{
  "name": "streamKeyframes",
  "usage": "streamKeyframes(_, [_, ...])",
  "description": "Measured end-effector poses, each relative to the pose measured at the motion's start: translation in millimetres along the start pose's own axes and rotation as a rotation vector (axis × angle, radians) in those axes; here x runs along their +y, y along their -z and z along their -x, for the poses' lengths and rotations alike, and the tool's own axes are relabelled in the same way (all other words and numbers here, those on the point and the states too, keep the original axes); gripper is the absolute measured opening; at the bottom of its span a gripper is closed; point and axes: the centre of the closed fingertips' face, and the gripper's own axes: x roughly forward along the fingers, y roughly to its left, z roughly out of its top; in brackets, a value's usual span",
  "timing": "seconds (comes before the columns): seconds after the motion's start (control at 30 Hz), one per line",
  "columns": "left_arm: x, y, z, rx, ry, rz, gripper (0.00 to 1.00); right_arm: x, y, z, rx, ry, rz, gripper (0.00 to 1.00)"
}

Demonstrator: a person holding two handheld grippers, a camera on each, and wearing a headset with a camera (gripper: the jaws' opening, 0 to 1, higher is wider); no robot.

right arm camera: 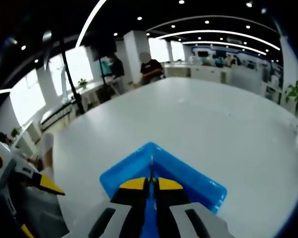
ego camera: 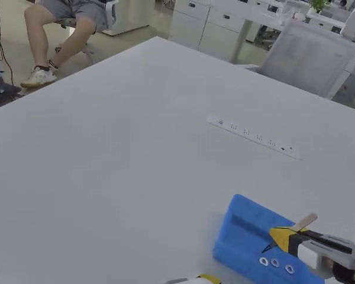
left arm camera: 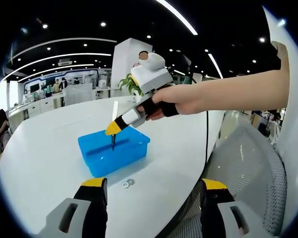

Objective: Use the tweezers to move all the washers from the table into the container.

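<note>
A blue rectangular container [ego camera: 242, 234] sits at the near right of the white table [ego camera: 136, 148]. Three small silver washers [ego camera: 275, 262] show against its blue near end. Two more washers [left arm camera: 128, 183] lie on the table just beside the container [left arm camera: 114, 153]. My right gripper [ego camera: 284, 235] is shut on thin tweezers [left arm camera: 113, 139], whose tips point down into the container. In the right gripper view the jaws [right arm camera: 151, 184] stand pressed together over the blue box [right arm camera: 159, 171]. My left gripper [left arm camera: 151, 186] is open with nothing between its fingers, short of the washers.
A white power strip [ego camera: 251, 136] lies on the table beyond the container. A grey mesh chair [ego camera: 310, 56] stands at the far right edge, and another chair [left arm camera: 243, 168] is close to the near edge. A person [ego camera: 65, 23] sits off the far left corner.
</note>
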Motion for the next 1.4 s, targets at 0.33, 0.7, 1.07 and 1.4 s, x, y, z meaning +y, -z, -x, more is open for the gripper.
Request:
streamKeyframes(0.33, [1.4,0.9,0.1,0.003,-0.005,0.003,0.76,30.1,-19.4,23.0,-0.093,-0.057,0.011,0.03])
streamKeyframes(0.7, [1.2,0.9,0.3,0.003,-0.003,0.003,0.75,77.3,8.5,25.1,-0.049,-0.146,0.059,0.03])
streamKeyframes(1.07, [1.2,1.4,0.2,0.007,-0.004,-0.001,0.74,75.2,49.2,3.6,0.083,-0.139,0.130,0.04])
streamKeyframes(1.4, [1.1,1.2,0.2,0.007,-0.004,-0.006,0.74,80.1,51.3,2.2,0.090,-0.142,0.150,0.04])
